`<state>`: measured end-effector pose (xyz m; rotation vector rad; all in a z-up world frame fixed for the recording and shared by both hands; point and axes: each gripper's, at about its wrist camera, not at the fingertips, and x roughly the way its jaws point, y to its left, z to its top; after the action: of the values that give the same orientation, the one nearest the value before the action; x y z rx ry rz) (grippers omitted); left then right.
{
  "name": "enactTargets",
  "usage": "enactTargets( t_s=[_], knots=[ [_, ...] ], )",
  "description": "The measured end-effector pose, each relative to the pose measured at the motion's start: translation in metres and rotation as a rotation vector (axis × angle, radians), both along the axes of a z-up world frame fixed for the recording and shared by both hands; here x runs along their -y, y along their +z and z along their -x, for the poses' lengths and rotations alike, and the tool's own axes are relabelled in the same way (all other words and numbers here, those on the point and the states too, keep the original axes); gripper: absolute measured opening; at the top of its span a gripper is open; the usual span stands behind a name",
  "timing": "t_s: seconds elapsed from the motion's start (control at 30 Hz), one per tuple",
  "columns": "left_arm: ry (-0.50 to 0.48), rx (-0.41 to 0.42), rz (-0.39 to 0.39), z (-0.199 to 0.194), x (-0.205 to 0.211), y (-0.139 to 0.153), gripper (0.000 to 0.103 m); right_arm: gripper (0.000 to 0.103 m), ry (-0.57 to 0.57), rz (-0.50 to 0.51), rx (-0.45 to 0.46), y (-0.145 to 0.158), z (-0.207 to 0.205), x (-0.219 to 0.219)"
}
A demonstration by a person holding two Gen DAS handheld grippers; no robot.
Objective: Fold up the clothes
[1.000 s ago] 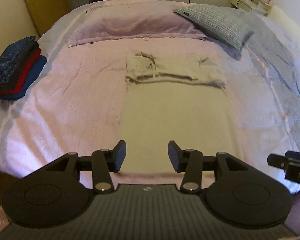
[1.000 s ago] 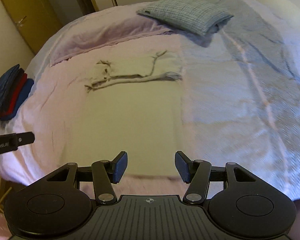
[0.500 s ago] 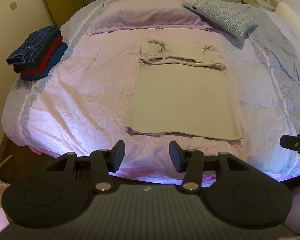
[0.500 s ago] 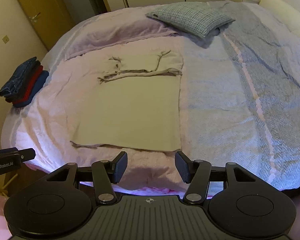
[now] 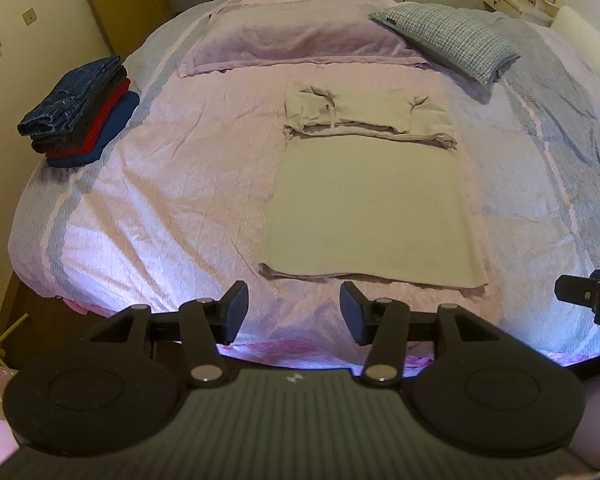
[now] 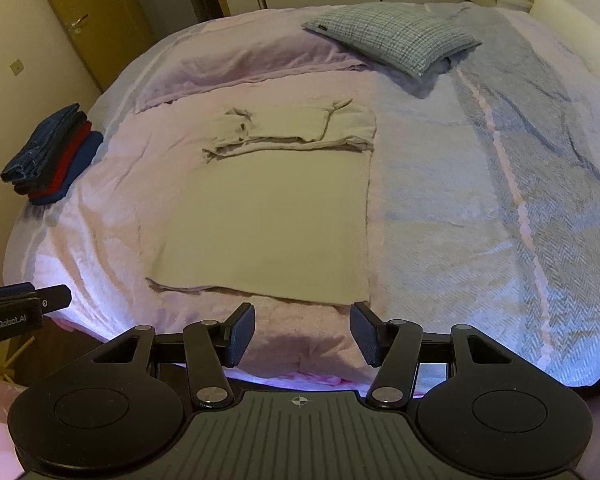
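Note:
A beige garment (image 5: 370, 204) (image 6: 268, 220) lies flat on the bed as a long rectangle, with its sleeves folded in across the far end. My left gripper (image 5: 294, 312) hangs open above the bed's near edge, just short of the garment's hem, with nothing between its fingers. My right gripper (image 6: 303, 334) is open too, close to the hem's right corner, and holds nothing. Each gripper's tip shows at the edge of the other's view.
A stack of folded clothes (image 5: 78, 112) (image 6: 50, 156), dark denim on red and blue, sits at the bed's left edge. A lilac pillow (image 5: 296, 38) and a checked pillow (image 5: 448, 42) lie at the head. A door and wall stand on the left.
Both grippers have pulled back and up from the garment, so its near hem and the bed's edge have come into view. Both stay open and empty.

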<state>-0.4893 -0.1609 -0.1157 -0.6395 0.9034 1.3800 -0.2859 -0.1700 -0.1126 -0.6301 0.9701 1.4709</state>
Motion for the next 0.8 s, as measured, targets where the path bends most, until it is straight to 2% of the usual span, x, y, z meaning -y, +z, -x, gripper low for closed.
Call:
enactTargets(
  t_s=[0.27, 0.8],
  knots=[
    [-0.004, 0.016, -0.013, 0.003, 0.005, 0.006, 0.047, 0.056, 0.002, -0.009, 0.004, 0.007, 0.005, 0.006],
    [-0.019, 0.035, 0.017, 0.004, 0.020, 0.000, 0.048, 0.056, 0.027, -0.008, 0.003, 0.013, 0.010, 0.018]
  ],
)
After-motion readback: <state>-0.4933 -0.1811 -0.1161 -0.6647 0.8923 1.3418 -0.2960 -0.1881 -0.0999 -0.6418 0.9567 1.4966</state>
